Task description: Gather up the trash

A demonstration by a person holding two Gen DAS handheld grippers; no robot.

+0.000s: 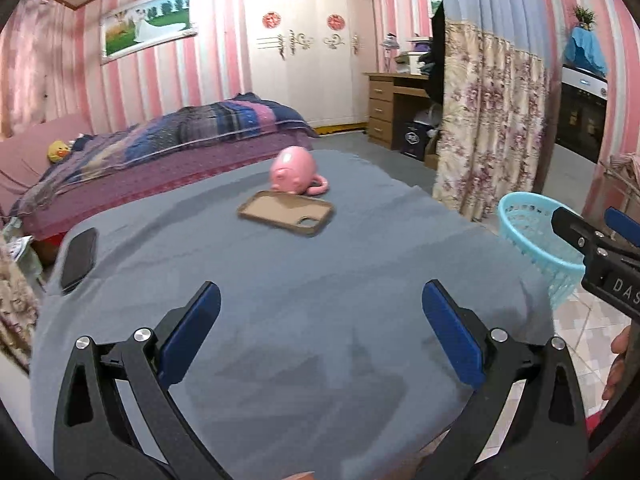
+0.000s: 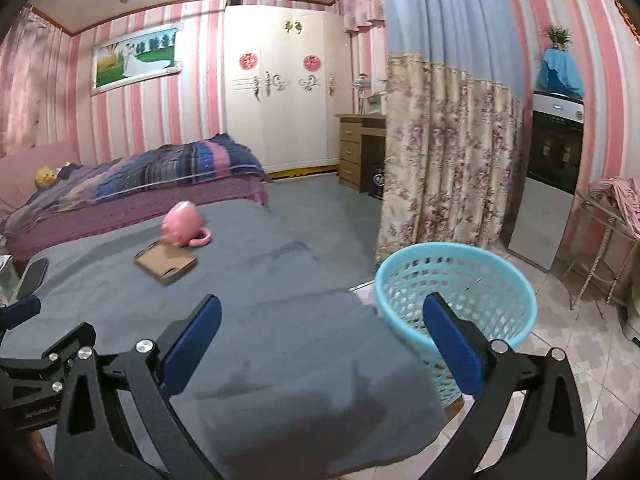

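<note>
While both grippers, left gripper (image 1: 320, 320) and right gripper (image 2: 322, 326), hang with fingers spread and empty over the grey worktop (image 1: 300, 280), the blue basket (image 2: 456, 280) sits on the floor just beside its edge.

There is one pink pig mug (image 1: 294, 170) lying on its side. There is one brown phone case (image 1: 285, 212). There is one black phone (image 1: 79, 259) near the left edge. All three sit on one desk with a gray cloth (image 1: 304, 320) over it.

There is one light blue basket (image 2: 454, 304) on the floor beside the desk.

There are two claws: one left claw (image 1: 320, 324) and one right claw (image 2: 322, 332). Each claw has two blue pads.

Farther back there is one bed (image 1: 160, 148), one yellow duck toy (image 1: 59, 150), one white wardrobe (image 1: 306, 48), and one wooden drawer desk (image 1: 394, 104). The wardrobe has two red round stickers.
</note>
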